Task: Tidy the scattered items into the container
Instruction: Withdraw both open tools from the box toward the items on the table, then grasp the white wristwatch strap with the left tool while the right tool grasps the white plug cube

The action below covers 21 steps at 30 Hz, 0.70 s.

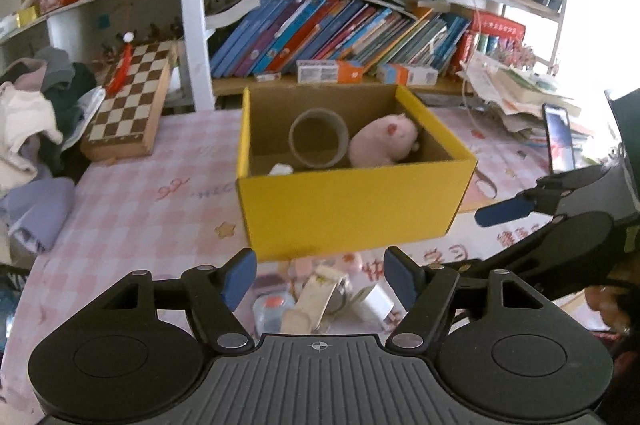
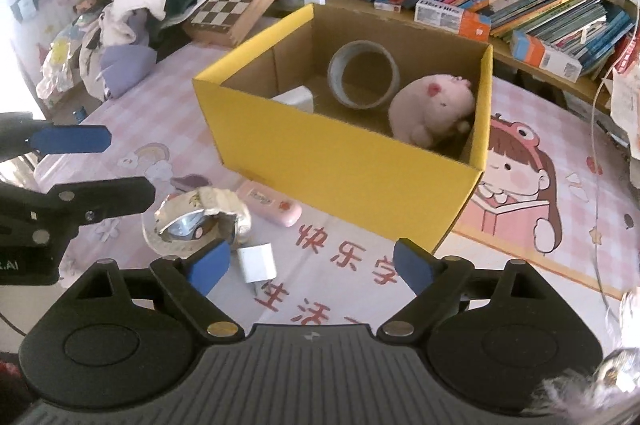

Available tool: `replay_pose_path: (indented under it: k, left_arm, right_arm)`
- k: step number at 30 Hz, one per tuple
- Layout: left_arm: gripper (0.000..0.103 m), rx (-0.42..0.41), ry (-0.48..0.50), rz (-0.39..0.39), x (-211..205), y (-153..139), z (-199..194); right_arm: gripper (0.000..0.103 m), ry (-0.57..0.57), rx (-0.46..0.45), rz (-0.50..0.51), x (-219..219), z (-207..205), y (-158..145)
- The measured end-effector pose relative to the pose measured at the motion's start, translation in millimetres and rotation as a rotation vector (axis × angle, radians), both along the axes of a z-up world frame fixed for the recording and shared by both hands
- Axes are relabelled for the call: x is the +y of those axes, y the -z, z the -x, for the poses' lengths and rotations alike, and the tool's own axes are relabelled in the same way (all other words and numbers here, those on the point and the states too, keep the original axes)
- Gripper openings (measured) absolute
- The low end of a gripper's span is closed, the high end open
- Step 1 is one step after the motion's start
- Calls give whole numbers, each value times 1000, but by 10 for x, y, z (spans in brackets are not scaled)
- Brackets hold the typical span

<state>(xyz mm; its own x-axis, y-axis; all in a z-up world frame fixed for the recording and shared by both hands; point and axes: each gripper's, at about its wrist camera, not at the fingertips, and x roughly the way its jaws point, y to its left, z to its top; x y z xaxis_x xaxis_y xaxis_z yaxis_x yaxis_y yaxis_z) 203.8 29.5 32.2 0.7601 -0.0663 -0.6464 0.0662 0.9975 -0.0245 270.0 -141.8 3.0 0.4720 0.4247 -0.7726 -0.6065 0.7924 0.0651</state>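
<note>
Yellow box [image 2: 348,161] on pink checked tablecloth [image 2: 160,113], open-topped, holding tape roll [image 2: 363,73] on edge at 12 o'clock of the interior, pink plush pig [image 2: 432,109] at 3 o'clock against the wall, small white block [image 2: 296,98] at 9 o'clock. Outside, at 7 o'clock of the box: white charger [image 2: 257,262], pink case [image 2: 269,203], crumpled wrapper bundle [image 2: 200,219]. Right gripper [image 2: 310,267] wide apart, empty, charger just inside its left pad. Left gripper [image 1: 320,279] spread too, gripping nothing, over the same clutter. Chessboard [image 1: 128,105] at 10 o'clock.
</note>
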Motion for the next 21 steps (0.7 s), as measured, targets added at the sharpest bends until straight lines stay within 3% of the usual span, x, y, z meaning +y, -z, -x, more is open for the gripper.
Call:
replay_pose_path:
  k: [4, 21]
  left_arm:
    - [78, 19, -17, -3, 44, 37, 38]
    - [79, 67, -32, 4, 146, 136, 160]
  right_arm:
    - [91, -15, 9, 9, 48, 42, 22]
    - [91, -6, 20, 22, 86, 163, 76]
